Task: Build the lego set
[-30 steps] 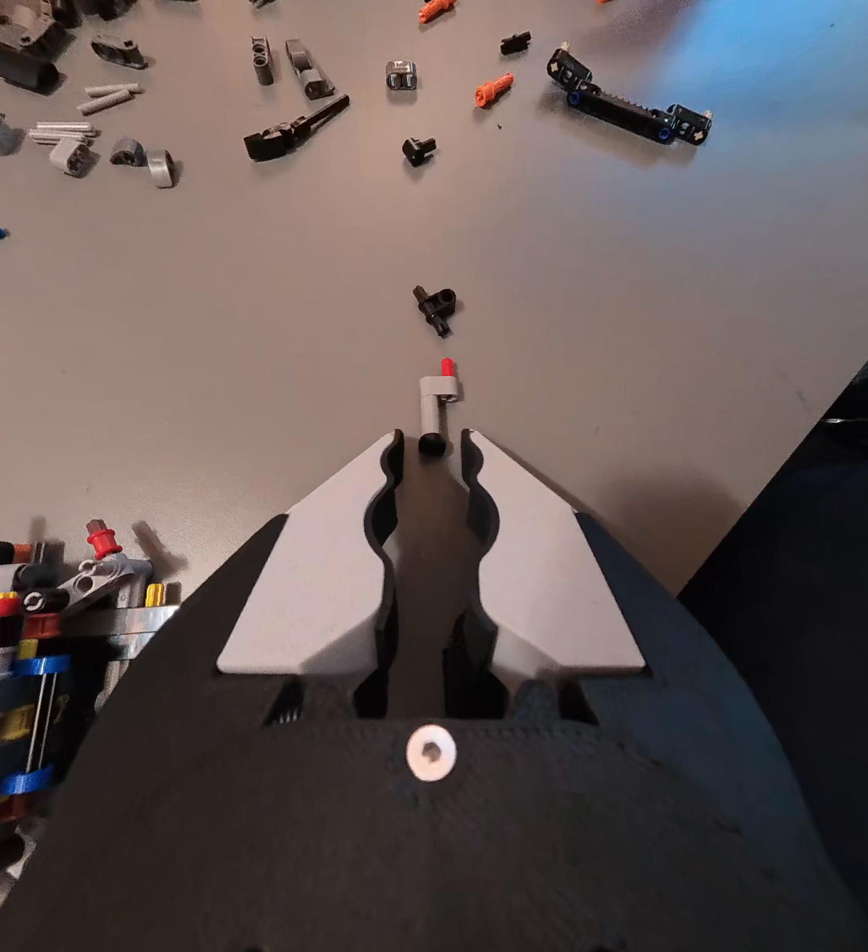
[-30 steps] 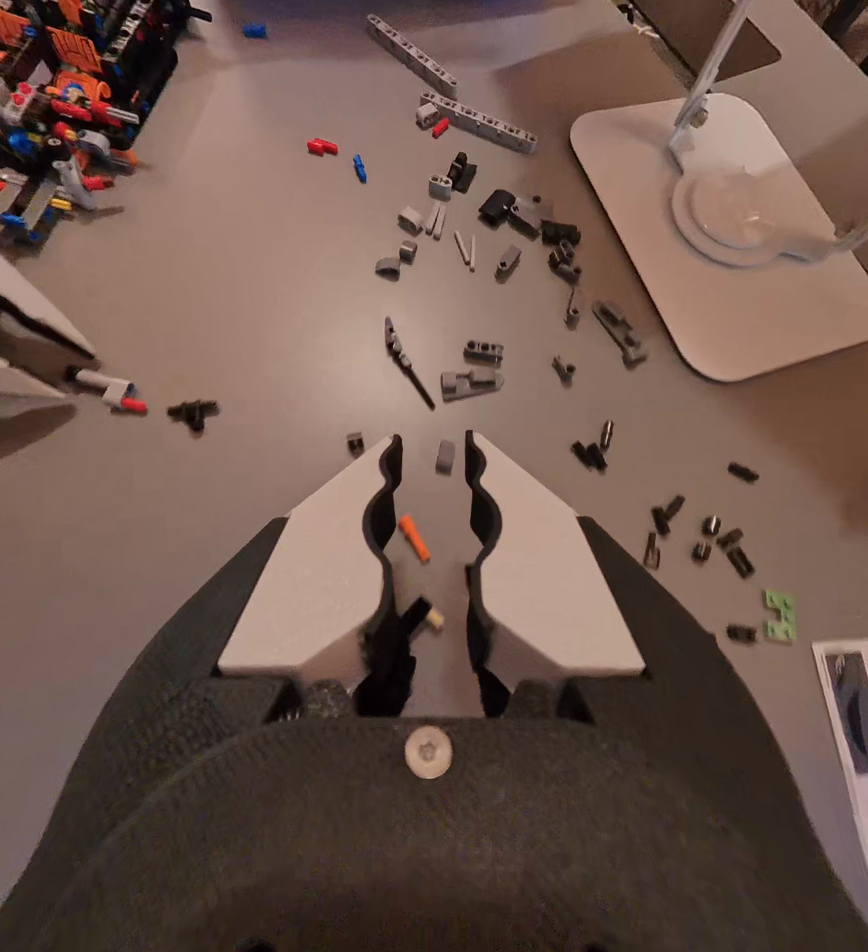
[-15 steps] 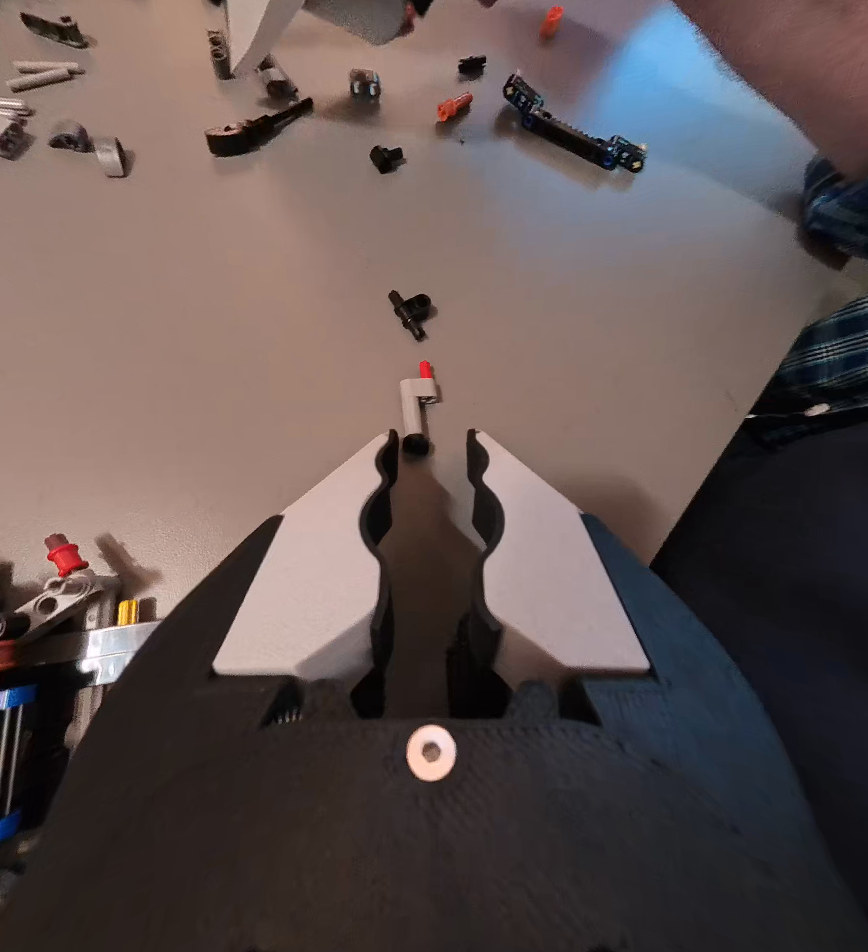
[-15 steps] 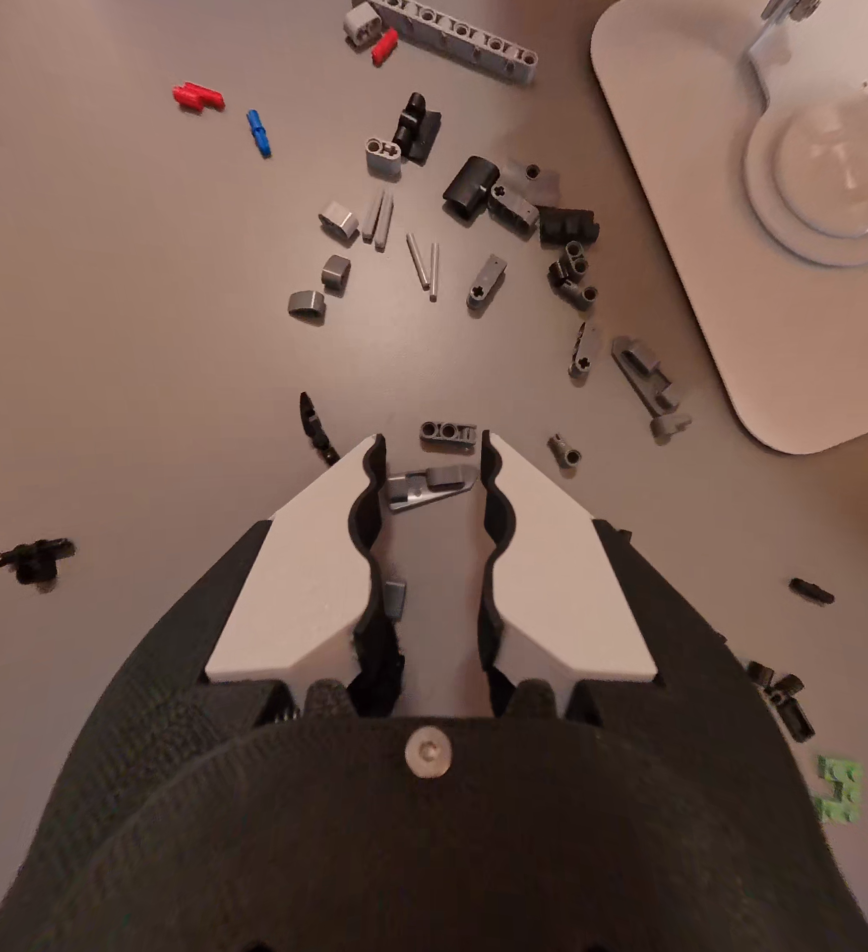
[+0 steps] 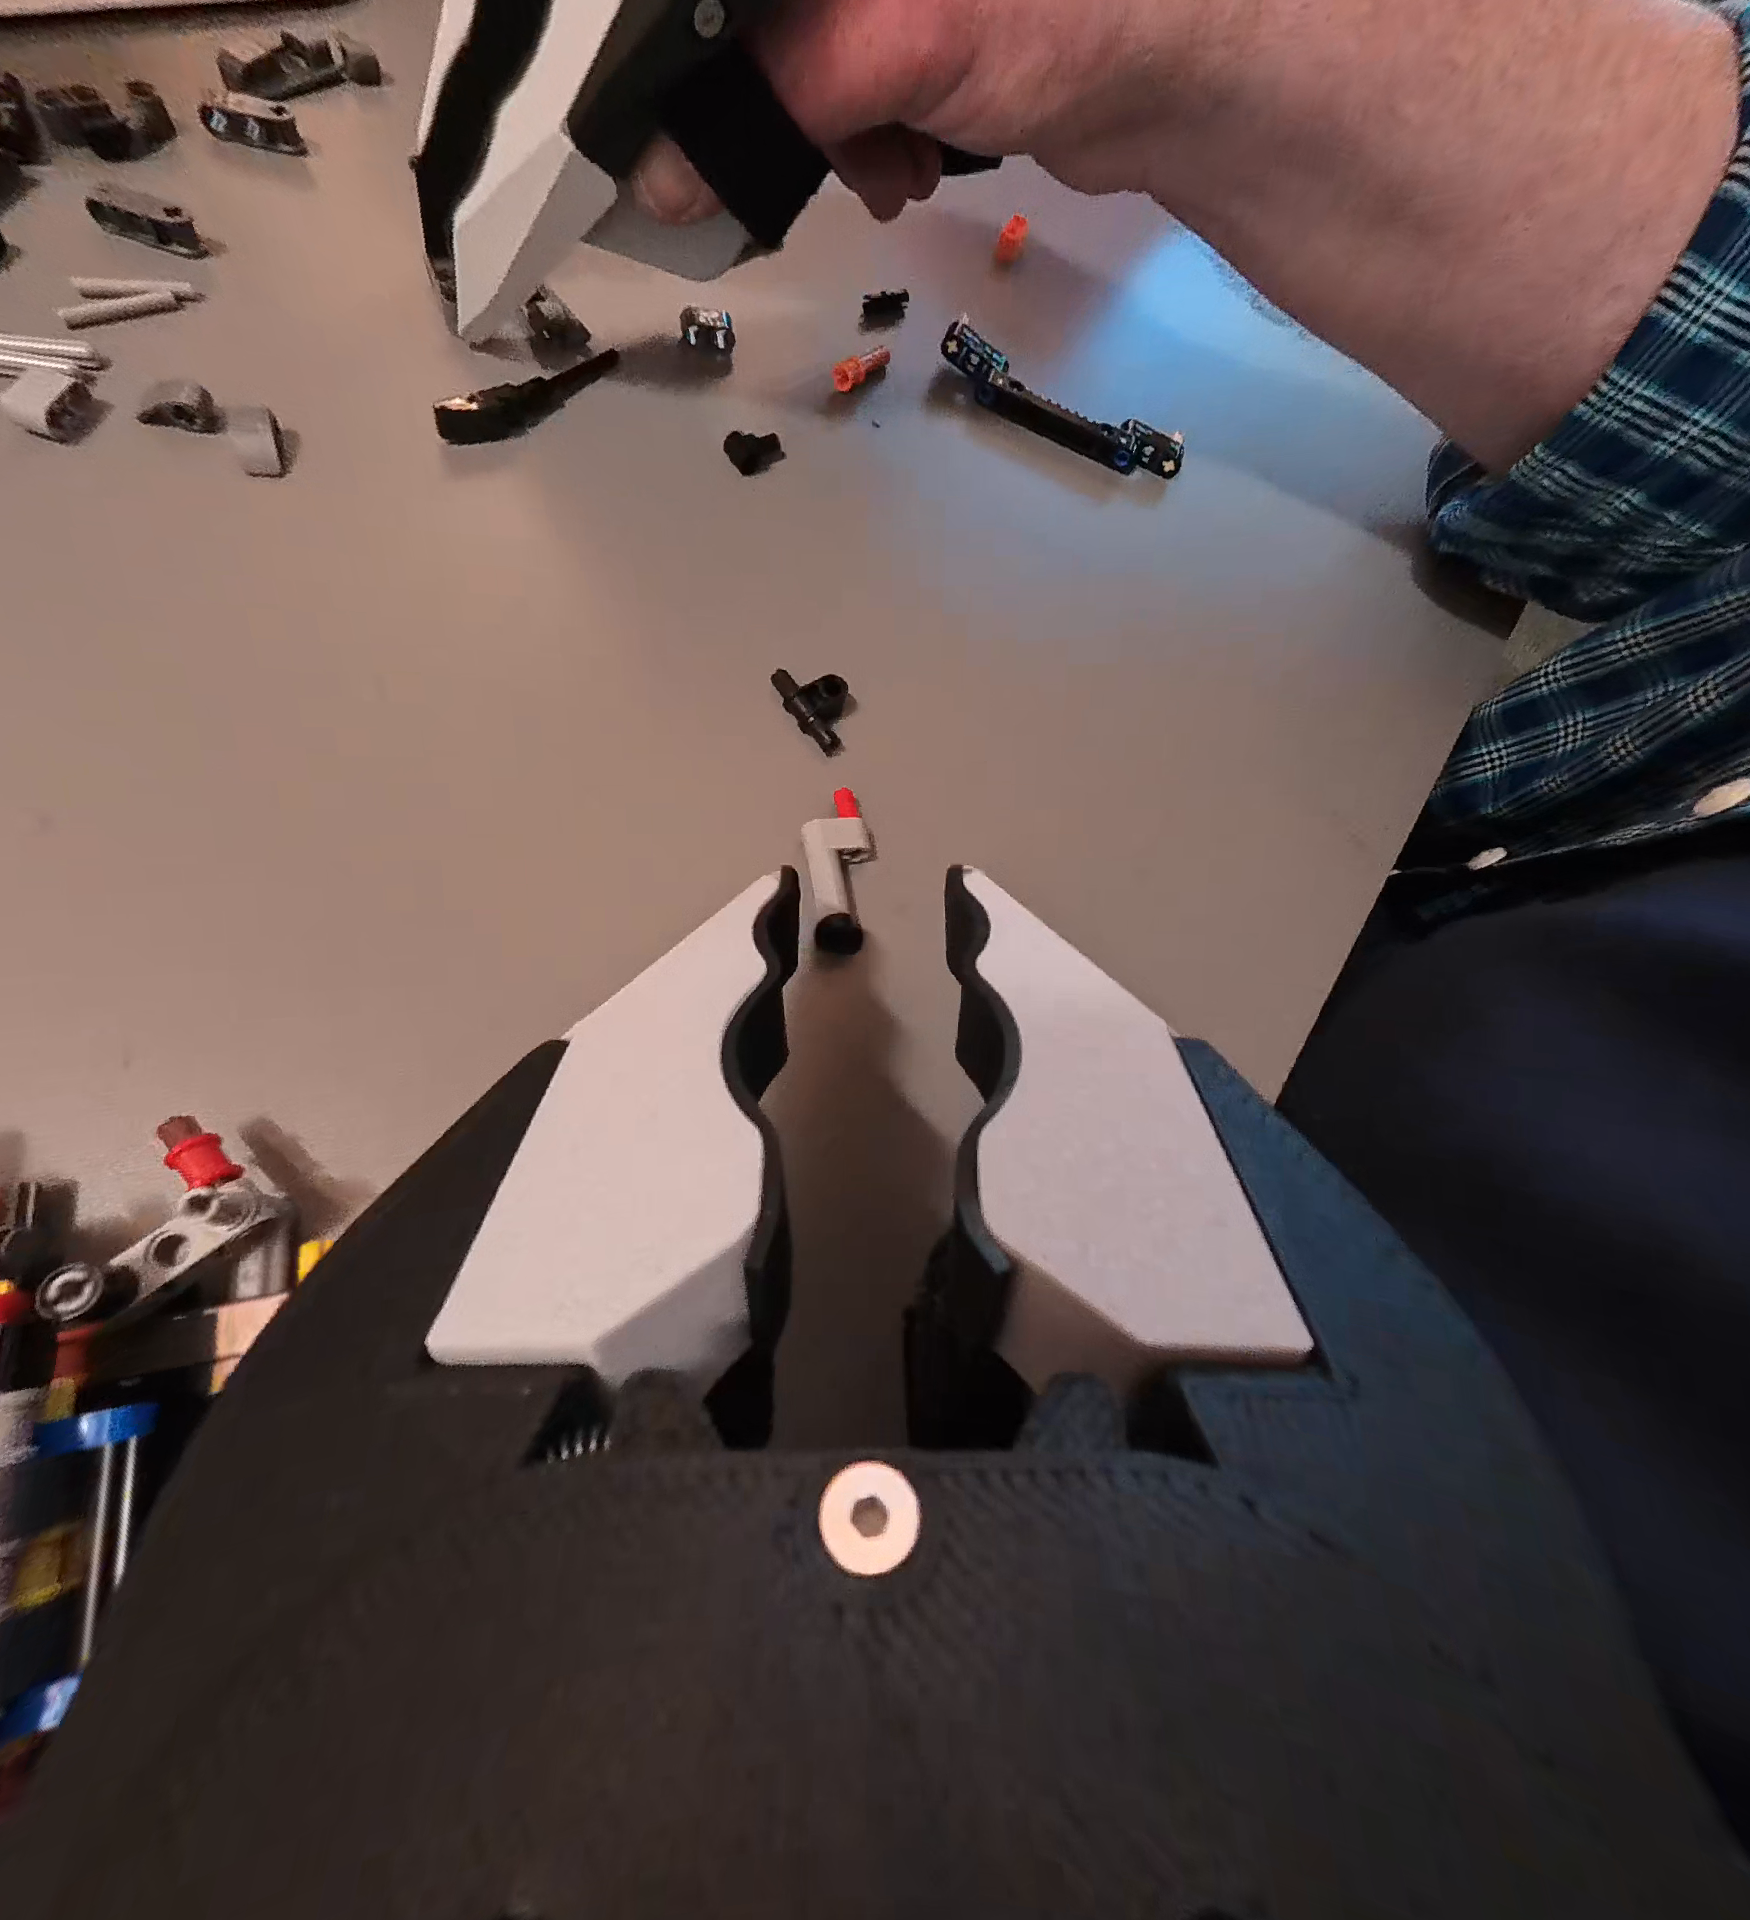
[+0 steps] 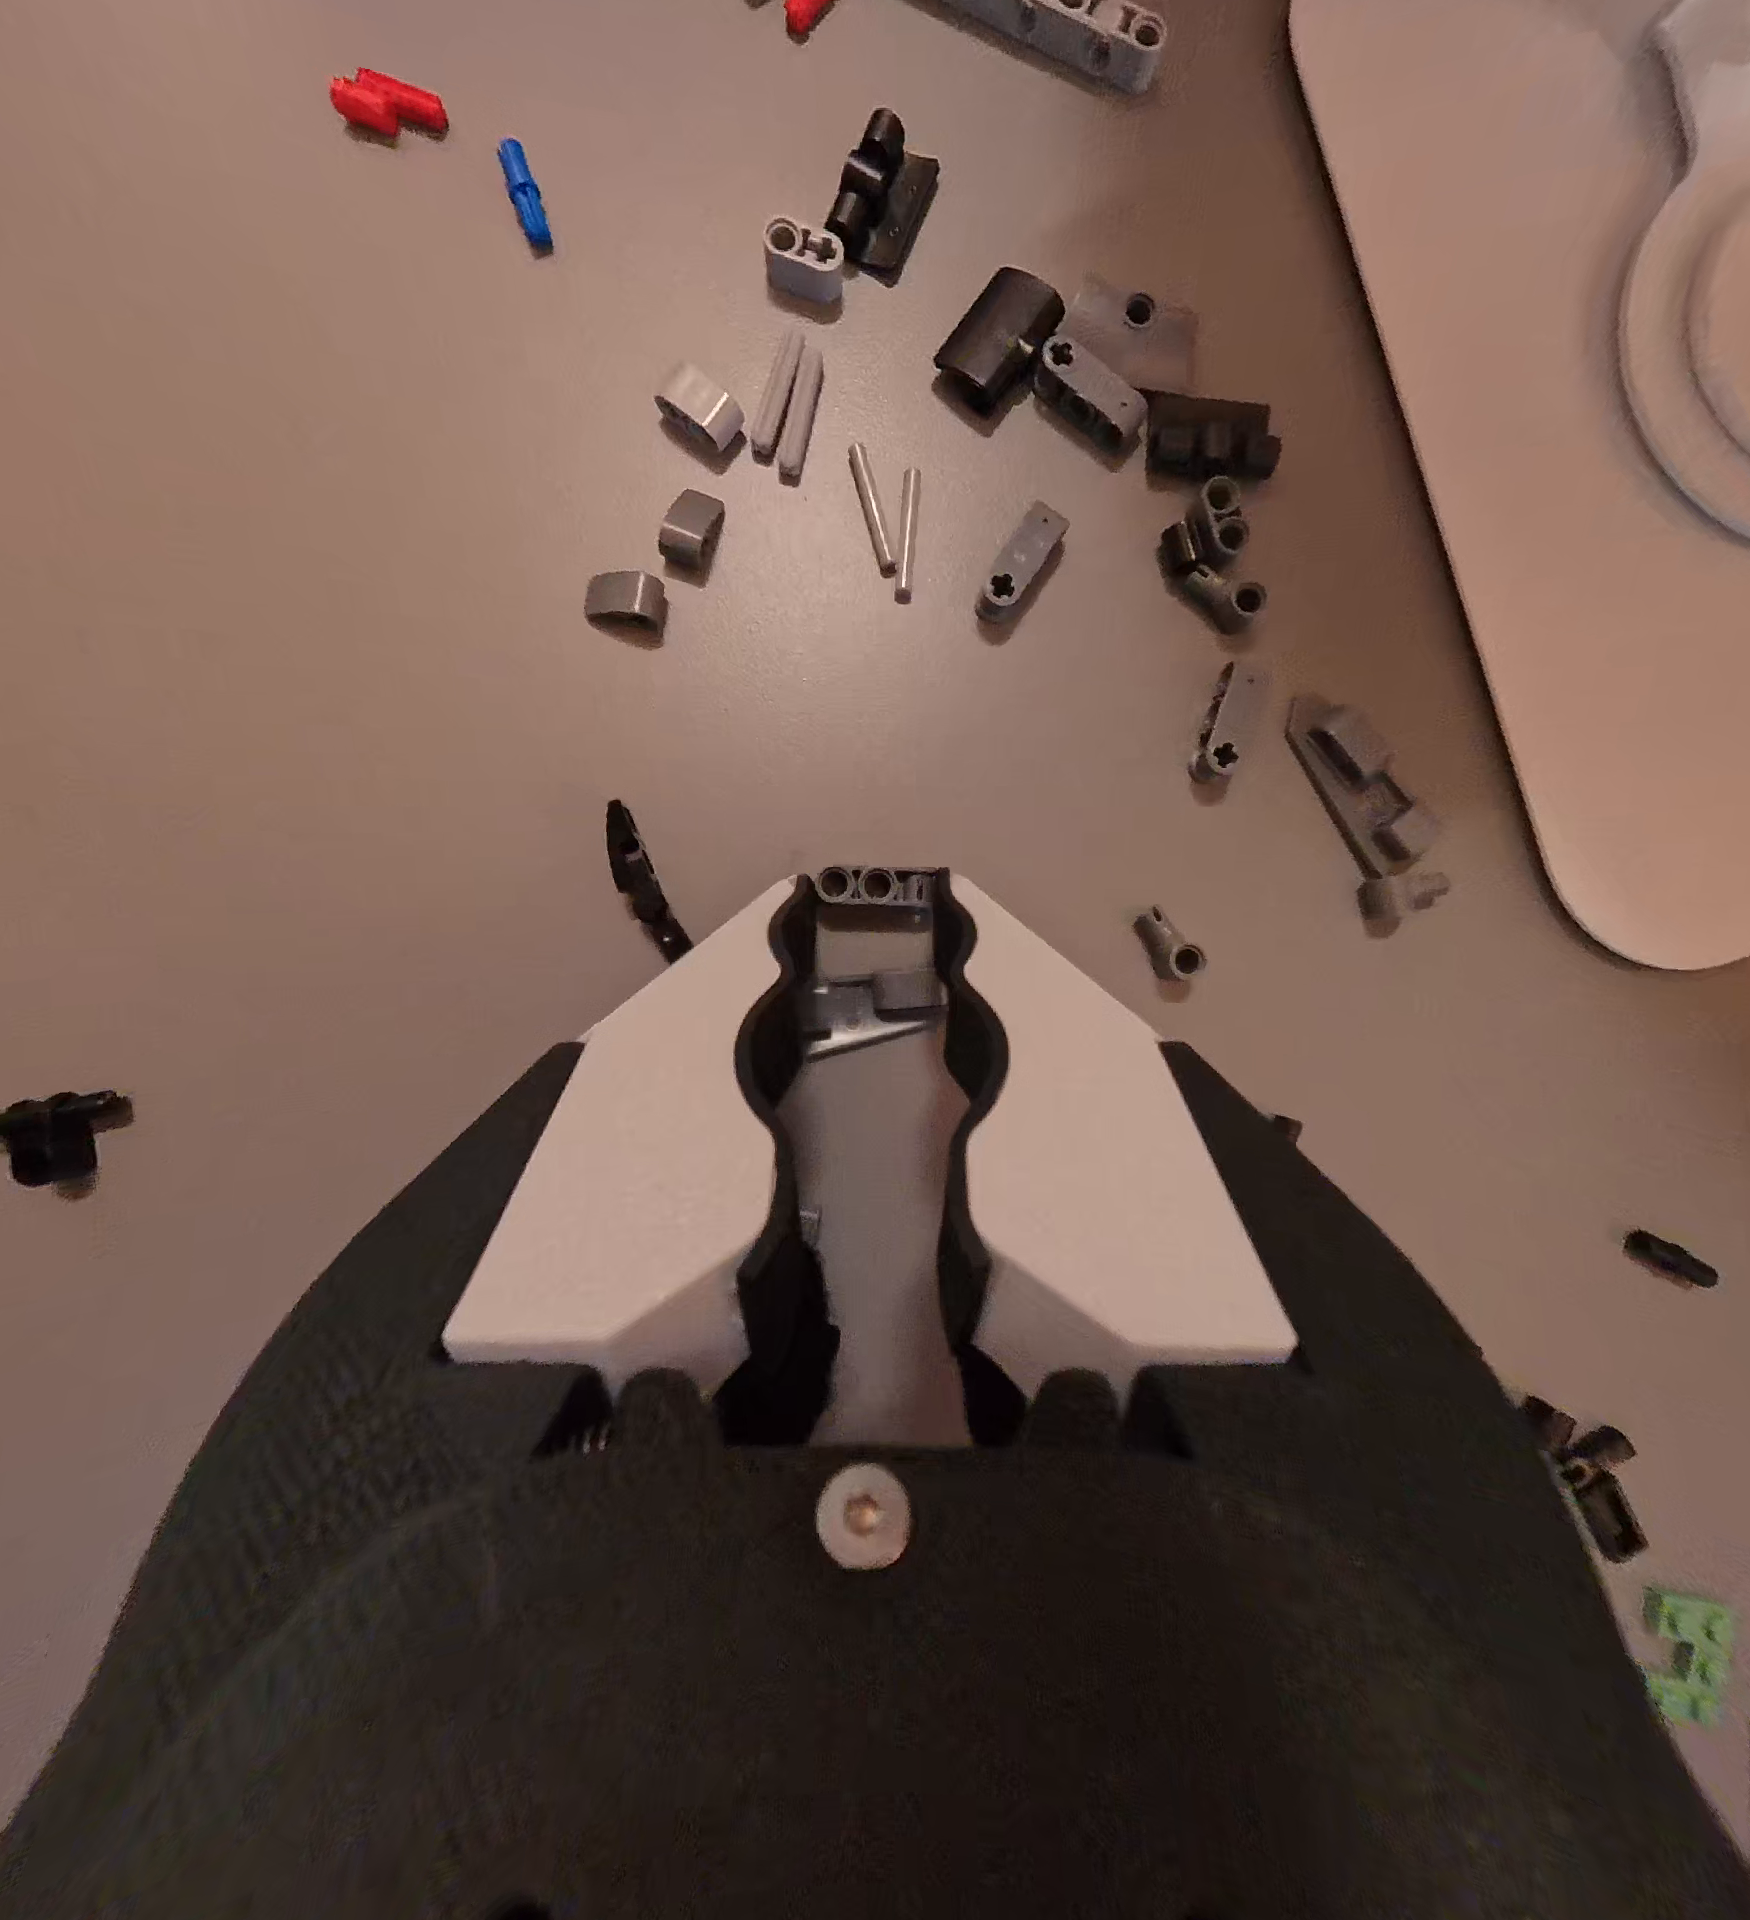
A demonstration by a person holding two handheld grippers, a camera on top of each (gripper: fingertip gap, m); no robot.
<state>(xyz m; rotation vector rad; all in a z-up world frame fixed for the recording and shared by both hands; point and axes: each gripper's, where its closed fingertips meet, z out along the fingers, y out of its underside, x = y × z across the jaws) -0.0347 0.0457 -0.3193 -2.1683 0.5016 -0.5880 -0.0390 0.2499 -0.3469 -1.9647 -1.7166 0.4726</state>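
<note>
My left gripper point(image 5: 869, 883) is open just above the table. A small grey piece with a red pin and a black end point(image 5: 835, 873) lies between its tips, close to the left finger. A black connector point(image 5: 814, 707) lies just beyond. My right gripper point(image 6: 876, 883) is low over the loose parts, and its jaws stand against both ends of a small dark grey two-hole beam point(image 6: 876, 885). A grey angled piece point(image 6: 871, 1008) lies on the table between its fingers. The right gripper also shows in the left wrist view point(image 5: 481, 301), held by a hand.
The part-built model point(image 5: 71, 1351) stands at my lower left. Several grey and black parts point(image 6: 996, 374), red pins point(image 6: 388, 104) and a blue pin point(image 6: 526, 197) lie scattered. A white lamp base point(image 6: 1473, 582) lies at the right. The table edge point(image 5: 1370, 883) and a plaid sleeve point(image 5: 1629, 520) are near. The black connector point(image 5: 814, 707) is about 6 cm from my left fingertips and 15 cm from my right. It turns up in the right wrist view point(image 6: 26, 1129) as well.
The right gripper moved forward and down over the loose parts, and its jaws narrowed onto the dark grey beam. The left gripper edged forward, so the grey piece lies farther between its tips.
</note>
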